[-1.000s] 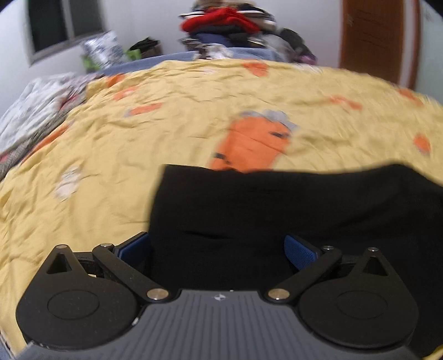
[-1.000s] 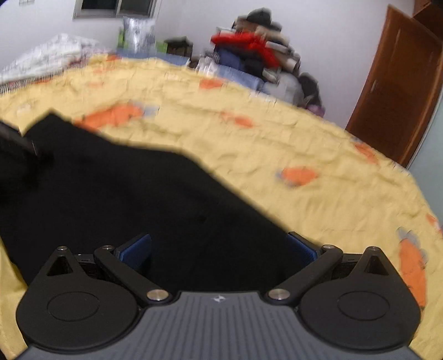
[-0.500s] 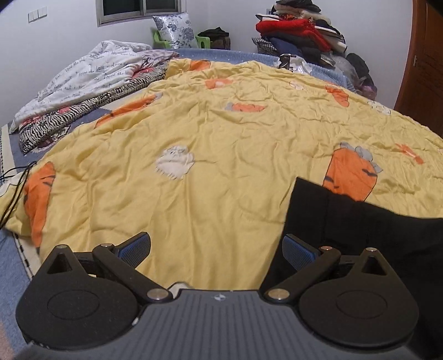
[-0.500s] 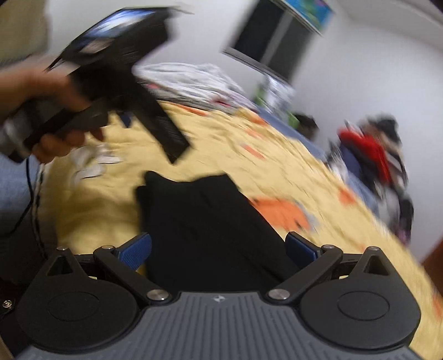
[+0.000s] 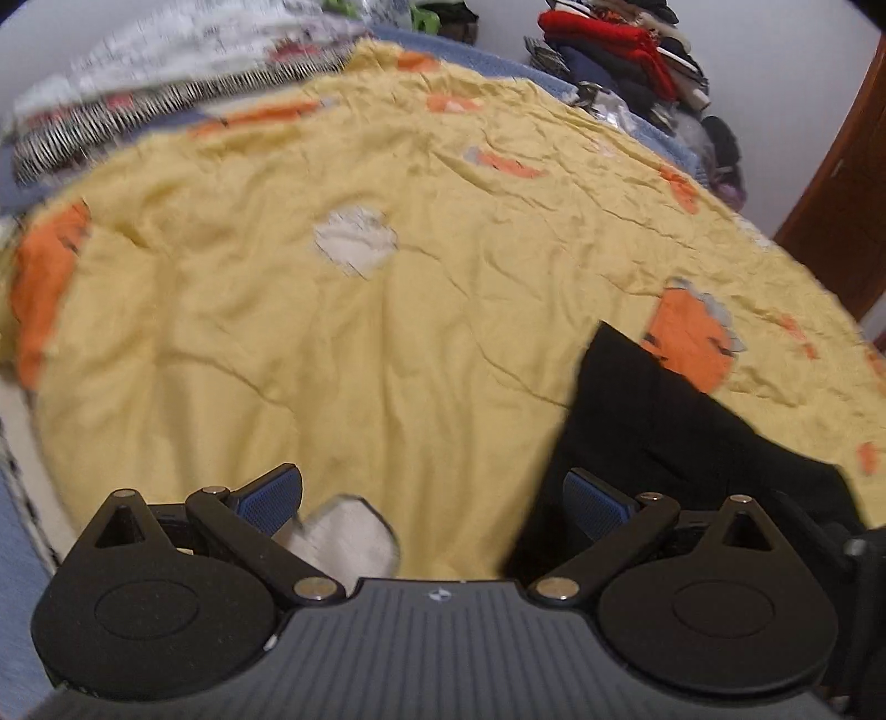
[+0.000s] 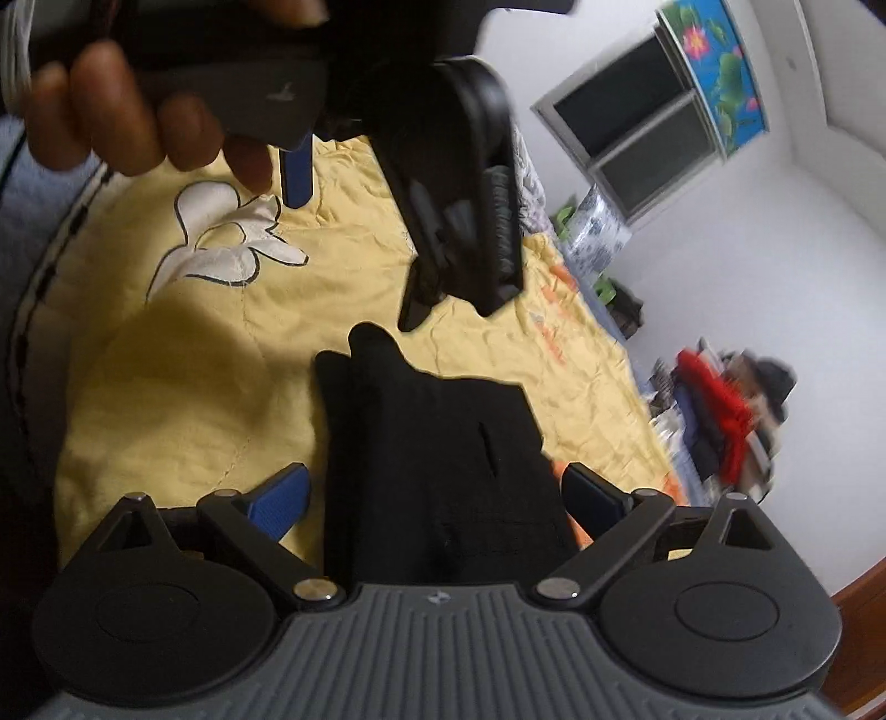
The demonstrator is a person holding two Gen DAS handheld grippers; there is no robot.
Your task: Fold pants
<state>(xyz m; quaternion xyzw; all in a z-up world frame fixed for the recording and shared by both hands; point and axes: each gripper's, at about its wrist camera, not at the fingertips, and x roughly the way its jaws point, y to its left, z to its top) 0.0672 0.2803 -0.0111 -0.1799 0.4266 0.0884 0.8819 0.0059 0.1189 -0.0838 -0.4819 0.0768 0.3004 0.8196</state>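
The black pants (image 5: 653, 421) lie folded on the yellow bedspread (image 5: 332, 332). In the left wrist view they lie at the right, partly under my right finger. My left gripper (image 5: 432, 498) is open and empty, over bare bedspread left of the pants. In the right wrist view the pants (image 6: 443, 459) run between my fingers, their narrow end pointing away. My right gripper (image 6: 434, 498) is open above them, holding nothing. The left gripper (image 6: 454, 183), held in a hand, hangs in the air beyond the pants.
A pile of clothes (image 5: 620, 50) sits at the far end of the bed, near a brown door (image 5: 841, 210). A patterned blanket (image 5: 138, 94) lies at the far left. A window (image 6: 637, 133) is in the wall beyond the bed.
Both grippers have lifted off the pants and stayed open. The left one swung left over bare bedspread. The right one turned to look along the pants toward the left gripper.
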